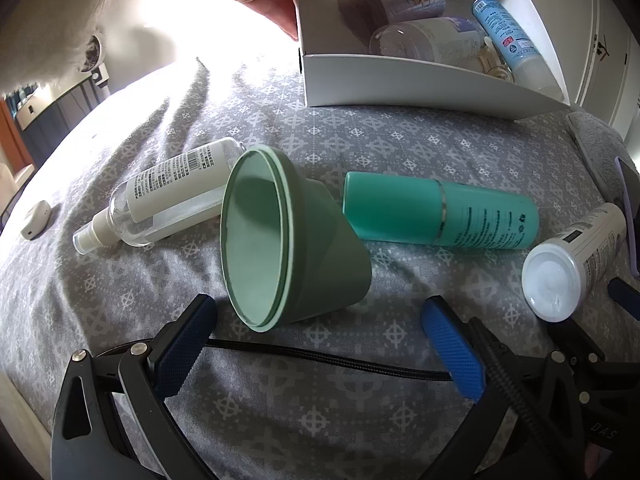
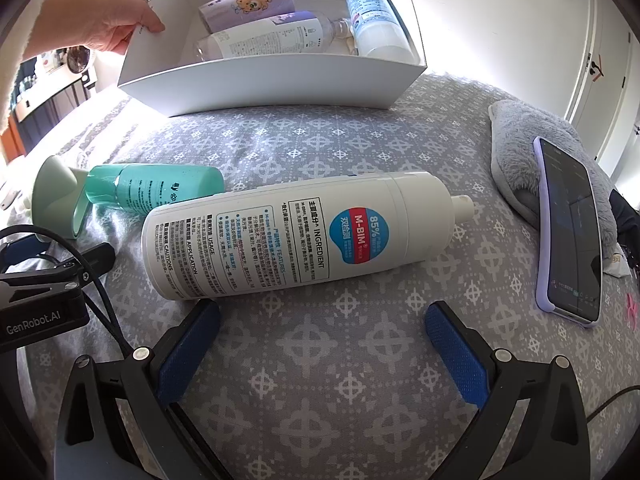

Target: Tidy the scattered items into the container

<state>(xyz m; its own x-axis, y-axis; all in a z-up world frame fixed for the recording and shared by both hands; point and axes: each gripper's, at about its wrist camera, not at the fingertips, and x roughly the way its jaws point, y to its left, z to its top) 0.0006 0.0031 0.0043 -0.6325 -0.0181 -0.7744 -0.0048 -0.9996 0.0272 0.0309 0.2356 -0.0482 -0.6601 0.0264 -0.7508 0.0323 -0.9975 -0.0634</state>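
White cardboard box [image 2: 272, 84] sits far back, a bare hand [image 2: 108, 26] gripping its left wall — seemingly to steady it. Both the left gripper [image 1: 320, 344] and right gripper [image 2: 322, 344] gape wide, holding nothing — the green cup [image 1: 288, 240] and white bottle [image 2: 296, 236] lie near.

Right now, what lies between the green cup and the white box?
Only bare bedspread lies between the cup and the box, in the left wrist view.
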